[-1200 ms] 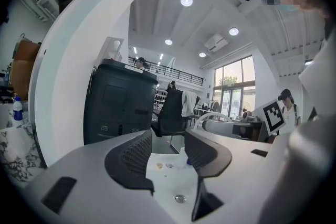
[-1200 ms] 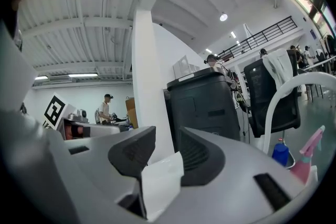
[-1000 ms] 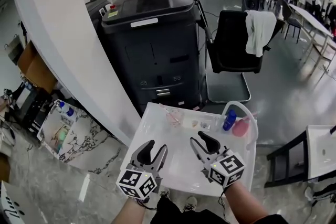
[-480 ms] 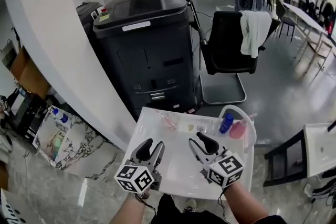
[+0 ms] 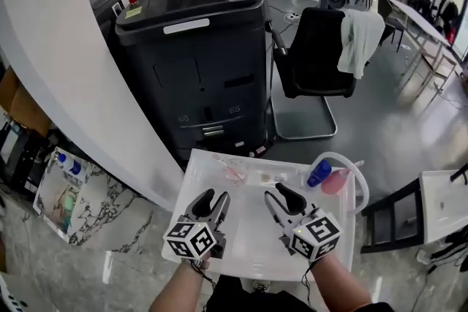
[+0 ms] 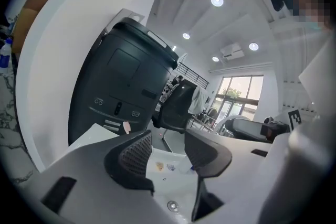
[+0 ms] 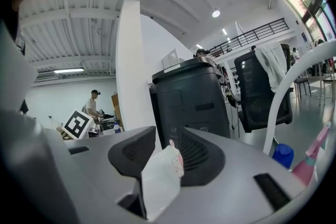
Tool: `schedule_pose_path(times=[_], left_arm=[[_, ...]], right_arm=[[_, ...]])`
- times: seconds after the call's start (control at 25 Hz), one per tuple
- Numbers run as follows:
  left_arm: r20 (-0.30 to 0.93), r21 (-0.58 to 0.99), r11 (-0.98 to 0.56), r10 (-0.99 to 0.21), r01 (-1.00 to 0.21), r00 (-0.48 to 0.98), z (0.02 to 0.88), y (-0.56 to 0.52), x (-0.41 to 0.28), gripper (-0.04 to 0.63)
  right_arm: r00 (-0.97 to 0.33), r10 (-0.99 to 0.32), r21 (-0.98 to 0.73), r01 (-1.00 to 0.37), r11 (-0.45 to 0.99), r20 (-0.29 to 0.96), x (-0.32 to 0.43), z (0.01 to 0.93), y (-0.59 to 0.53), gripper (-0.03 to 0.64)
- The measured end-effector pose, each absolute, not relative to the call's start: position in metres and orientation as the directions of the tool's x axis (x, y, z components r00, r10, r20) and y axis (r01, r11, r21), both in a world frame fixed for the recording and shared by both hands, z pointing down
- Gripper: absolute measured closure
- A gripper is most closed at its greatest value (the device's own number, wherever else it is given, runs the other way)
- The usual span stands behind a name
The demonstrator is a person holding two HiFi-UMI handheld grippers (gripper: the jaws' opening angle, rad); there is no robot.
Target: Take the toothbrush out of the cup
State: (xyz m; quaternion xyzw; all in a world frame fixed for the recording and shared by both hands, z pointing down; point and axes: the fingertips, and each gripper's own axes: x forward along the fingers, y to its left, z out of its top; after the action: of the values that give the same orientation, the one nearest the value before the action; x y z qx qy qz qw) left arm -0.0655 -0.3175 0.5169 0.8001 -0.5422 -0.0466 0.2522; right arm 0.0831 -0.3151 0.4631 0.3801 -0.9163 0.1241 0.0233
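A clear plastic cup (image 5: 232, 171) with a pink toothbrush (image 5: 225, 161) in it rests at the far left of a white washbasin (image 5: 248, 230). My left gripper (image 5: 213, 196) hovers open over the basin's near left, nothing between its fingers. My right gripper (image 5: 276, 191) hovers open beside it, aimed toward the cup. In the right gripper view the cup (image 7: 160, 178) shows through the gap between the jaws, farther off and untouched. In the left gripper view the toothbrush's pink head (image 6: 125, 127) pokes up just past the left jaw.
A white curved faucet (image 5: 342, 158), a blue-capped bottle (image 5: 319, 172) and a pink bottle (image 5: 336, 180) stand at the basin's far right. A tall black bin (image 5: 194, 47) and a black chair (image 5: 318, 47) stand beyond. A marble floor lies to the left.
The head view has shifted a little over the basin. Both grippers stay open in nearly the same spots above it.
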Motion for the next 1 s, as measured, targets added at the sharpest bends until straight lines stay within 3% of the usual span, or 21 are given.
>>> schedule_pose_path(times=[1.0], left_arm=[[0.339, 0.574, -0.253, -0.793, -0.779, 0.507, 0.633, -0.451, -0.094, 0.394]], right_arm=[[-0.590, -0.754, -0.232, -0.807, 0.543, 0.288, 0.065, 0.524, -0.381, 0.479]])
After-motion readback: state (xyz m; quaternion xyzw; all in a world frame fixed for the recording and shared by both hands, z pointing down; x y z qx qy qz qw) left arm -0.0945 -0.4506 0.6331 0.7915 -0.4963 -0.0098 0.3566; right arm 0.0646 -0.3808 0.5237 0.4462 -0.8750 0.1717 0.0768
